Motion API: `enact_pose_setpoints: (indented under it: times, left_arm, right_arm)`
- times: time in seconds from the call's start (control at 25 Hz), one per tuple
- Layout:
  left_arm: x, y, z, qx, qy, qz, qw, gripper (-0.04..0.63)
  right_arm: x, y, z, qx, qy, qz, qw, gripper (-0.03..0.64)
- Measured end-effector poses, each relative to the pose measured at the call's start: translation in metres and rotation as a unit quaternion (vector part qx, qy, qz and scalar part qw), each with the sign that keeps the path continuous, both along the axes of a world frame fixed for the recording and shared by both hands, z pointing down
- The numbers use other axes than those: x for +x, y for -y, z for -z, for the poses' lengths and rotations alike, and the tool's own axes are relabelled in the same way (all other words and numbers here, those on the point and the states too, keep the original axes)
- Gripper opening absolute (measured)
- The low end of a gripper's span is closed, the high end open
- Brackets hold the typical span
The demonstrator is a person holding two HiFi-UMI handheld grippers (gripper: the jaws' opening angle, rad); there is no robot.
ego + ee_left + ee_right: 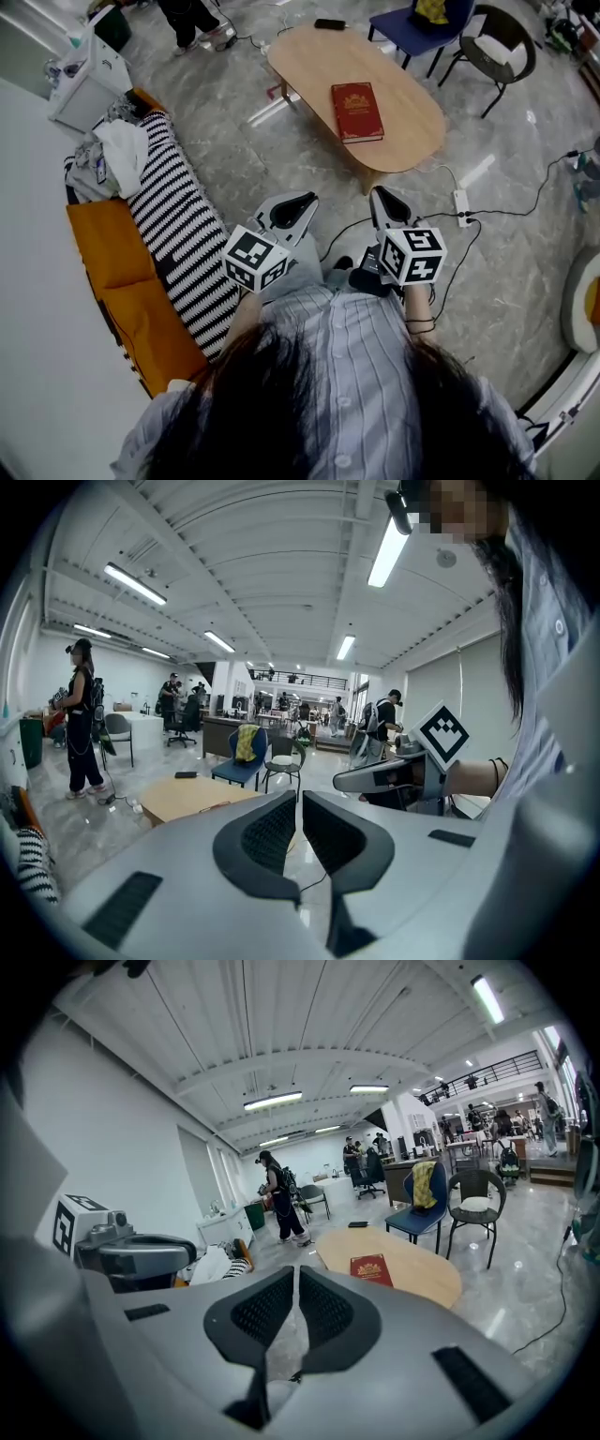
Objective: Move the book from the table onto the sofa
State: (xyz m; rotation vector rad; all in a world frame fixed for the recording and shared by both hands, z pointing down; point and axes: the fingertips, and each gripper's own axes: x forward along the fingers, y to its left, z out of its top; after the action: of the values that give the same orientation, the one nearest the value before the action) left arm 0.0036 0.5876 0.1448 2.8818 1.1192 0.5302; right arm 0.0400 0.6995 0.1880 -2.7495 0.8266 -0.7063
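A: Where's the red hardcover book (357, 112)?
B: Flat on the oval wooden table (309, 56), well ahead. The left gripper (309, 199) and right gripper (378, 194) are clenched, empty; I'd open one before reaching the book's edge.

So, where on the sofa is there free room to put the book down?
On the sofa, the orange cushions left of the striped blanket lie bare. The blanket itself carries nothing either. The far end is crowded: a heap of clothes covers it, beside the white box.
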Motion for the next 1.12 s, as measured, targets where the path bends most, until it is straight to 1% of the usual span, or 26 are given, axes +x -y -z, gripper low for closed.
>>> enact_pose_setpoints:
  times: [0.24, 0.44, 0.68, 0.88, 1.12]
  left_arm:
    - [0.020, 0.009, -0.005, 0.004, 0.010, 0.000, 0.9999, 0.012]
    - [0.052, 0.013, -0.016, 0.002, 0.025, -0.012, 0.9996, 0.012]
    - [0.116, 0.021, -0.030, 0.006, 0.044, -0.040, 0.9982, 0.012]
    - [0.180, 0.042, -0.034, 0.022, 0.054, -0.063, 0.9963, 0.012]
    - [0.253, 0.074, -0.042, 0.010, 0.073, -0.077, 0.9943, 0.012]
  right_arm:
    - [0.021, 0.004, -0.006, 0.006, 0.011, -0.007, 1.000, 0.034]
    - [0.046, 0.004, -0.017, 0.004, 0.025, -0.023, 0.999, 0.034]
    - [0.097, -0.001, -0.030, 0.001, 0.045, -0.062, 0.997, 0.034]
    - [0.149, 0.012, -0.035, 0.006, 0.062, -0.090, 0.994, 0.034]
    - [0.213, 0.036, -0.043, 0.004, 0.084, -0.107, 0.991, 0.034]
